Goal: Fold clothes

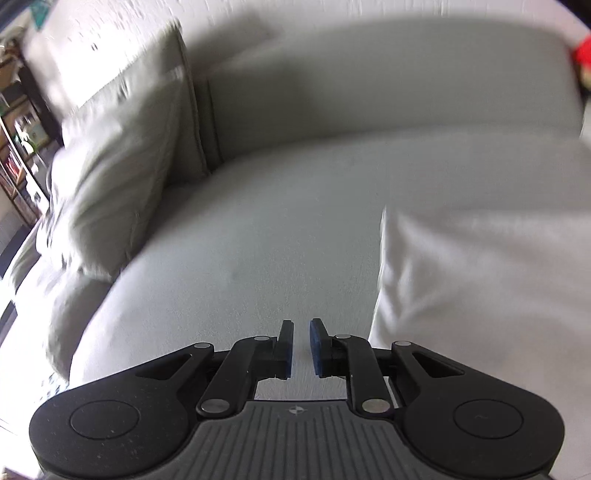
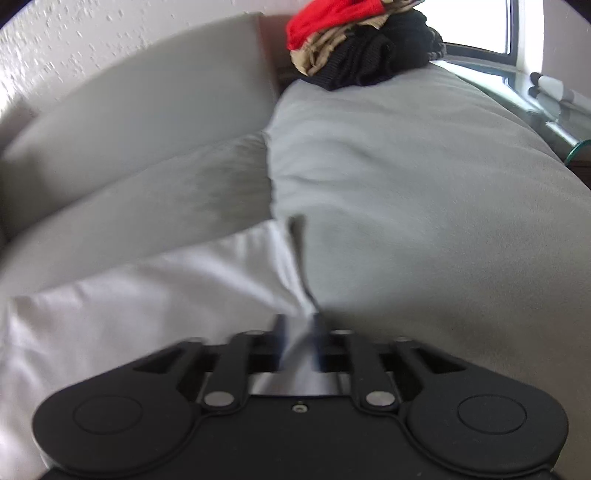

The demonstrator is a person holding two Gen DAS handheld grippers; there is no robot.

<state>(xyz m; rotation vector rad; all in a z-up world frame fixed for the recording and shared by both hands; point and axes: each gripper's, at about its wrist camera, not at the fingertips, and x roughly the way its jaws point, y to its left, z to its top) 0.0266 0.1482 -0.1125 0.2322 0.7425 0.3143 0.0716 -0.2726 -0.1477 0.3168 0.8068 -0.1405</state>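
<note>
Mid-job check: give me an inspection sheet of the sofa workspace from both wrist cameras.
Surface: grey fabric sofa seat, bare ahead of left gripper.
Job's things: white cloth garment spread on seat.
Clutter: heap of red, tan and black clothes on sofa arm; loose grey cushion.
Grippers: left gripper narrowly open, holding nothing; right gripper has white fabric between its jaws, blurred.
Cables: nothing seen.
Surroundings: window, shelves.

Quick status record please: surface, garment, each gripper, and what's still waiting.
surface: grey sofa seat
garment: white cloth spread on the seat, partly wrinkled
left gripper: slightly open, nothing between the pads, beside the cloth's edge
right gripper: white cloth between its fingers; grip blurred, cannot confirm
waiting: pile of red, tan and black clothes on the sofa's far end
</note>
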